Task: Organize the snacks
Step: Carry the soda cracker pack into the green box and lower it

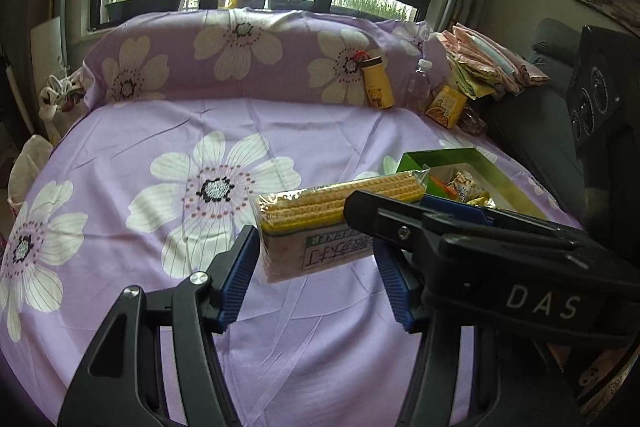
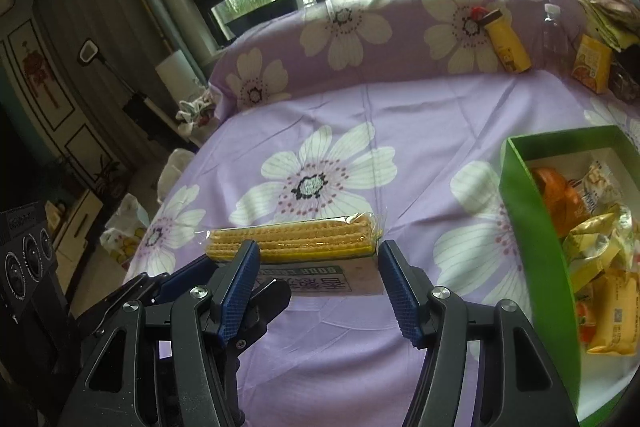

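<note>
A long clear pack of yellow crackers (image 1: 320,223) with a green-lettered label hangs just above the purple flowered bed sheet (image 1: 168,147). My left gripper (image 1: 316,263) is shut on it, a blue pad against each side. My right gripper (image 2: 316,263) is shut on the same pack of crackers (image 2: 292,239); in the left wrist view its black body (image 1: 460,227) reaches in over the pack from the right. The green open box (image 2: 524,195) with several snack bags stands to the right of the pack, and its rim (image 1: 440,157) shows behind the pack in the left wrist view.
At the back right, against the flowered pillow (image 1: 240,55), lie a yellow canister (image 1: 378,83), a clear bottle (image 1: 418,83), an orange carton (image 1: 446,105) and a stack of folded packets (image 1: 484,67). A black speaker (image 1: 596,87) stands right of the bed. White bags (image 2: 128,227) sit on the floor at the left.
</note>
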Tool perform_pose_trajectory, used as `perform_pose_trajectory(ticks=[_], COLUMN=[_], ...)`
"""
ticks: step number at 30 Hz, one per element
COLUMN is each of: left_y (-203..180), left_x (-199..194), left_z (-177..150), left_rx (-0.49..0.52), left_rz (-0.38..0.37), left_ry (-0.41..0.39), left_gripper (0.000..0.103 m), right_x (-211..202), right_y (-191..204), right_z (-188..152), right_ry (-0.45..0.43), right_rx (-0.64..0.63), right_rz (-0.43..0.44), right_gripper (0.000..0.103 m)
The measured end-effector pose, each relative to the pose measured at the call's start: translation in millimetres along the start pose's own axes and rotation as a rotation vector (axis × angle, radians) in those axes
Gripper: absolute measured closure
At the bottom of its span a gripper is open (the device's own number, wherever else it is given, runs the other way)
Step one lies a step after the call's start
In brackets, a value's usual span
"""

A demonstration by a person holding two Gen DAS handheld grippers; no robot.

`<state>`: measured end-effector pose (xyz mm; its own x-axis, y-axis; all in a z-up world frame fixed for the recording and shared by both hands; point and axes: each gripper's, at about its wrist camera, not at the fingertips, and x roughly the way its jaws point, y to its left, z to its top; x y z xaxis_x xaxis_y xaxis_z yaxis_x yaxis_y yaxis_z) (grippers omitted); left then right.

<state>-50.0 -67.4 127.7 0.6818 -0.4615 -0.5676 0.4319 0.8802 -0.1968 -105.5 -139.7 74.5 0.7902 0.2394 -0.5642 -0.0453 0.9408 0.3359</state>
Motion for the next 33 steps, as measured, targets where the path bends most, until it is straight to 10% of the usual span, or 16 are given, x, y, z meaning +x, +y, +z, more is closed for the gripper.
perform_pose_trajectory(ticks=[14,33], left_y=[-111.1,-200.6], left_x=[24.9,115.1], left_z=[38.6,18.1], left_rx=[0.068,0.11], left_rz=[-0.189,-0.315], left_ry=[-0.04,0.279], left_gripper=[0.045,0.045], right_x=[-104.7,-122.0], right_y=[-80.0,-208.9], right_z=[20.7,-0.6], right_ry=[-0.214,-0.147], right_rx=[0.115,0.383], right_rz=[-0.103,-0.251], right_gripper=[0.039,0.039])
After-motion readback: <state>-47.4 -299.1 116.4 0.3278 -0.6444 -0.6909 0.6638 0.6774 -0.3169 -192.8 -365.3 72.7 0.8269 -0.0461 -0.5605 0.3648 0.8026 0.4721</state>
